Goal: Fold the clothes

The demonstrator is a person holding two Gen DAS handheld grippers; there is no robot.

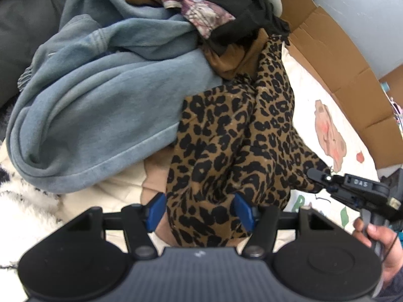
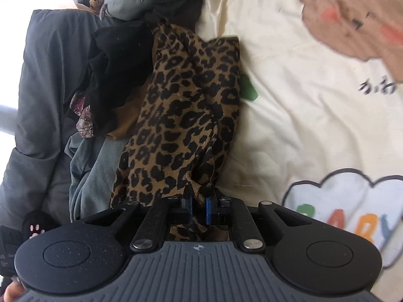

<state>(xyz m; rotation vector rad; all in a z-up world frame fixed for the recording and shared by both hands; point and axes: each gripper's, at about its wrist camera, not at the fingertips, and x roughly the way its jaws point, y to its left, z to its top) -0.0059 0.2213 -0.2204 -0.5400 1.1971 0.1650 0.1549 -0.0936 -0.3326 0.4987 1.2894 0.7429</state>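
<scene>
A leopard-print garment (image 1: pixel 234 141) hangs stretched from the clothes pile toward both grippers. My left gripper (image 1: pixel 200 210) is open, its blue pads on either side of the garment's lower fold, which lies between them. My right gripper (image 2: pixel 199 203) is shut on an edge of the same leopard-print garment (image 2: pixel 186 110); it also shows in the left wrist view (image 1: pixel 320 175), gripping the cloth's right corner.
A light blue sweatshirt (image 1: pixel 100 95) lies left of the garment, with black (image 1: pixel 241 22), brown and floral clothes piled behind. Beneath is a cream bedsheet (image 2: pixel 302 105) with a bear print. Cardboard (image 1: pixel 340 70) stands at the right. A grey jacket (image 2: pixel 42 100) lies at the left.
</scene>
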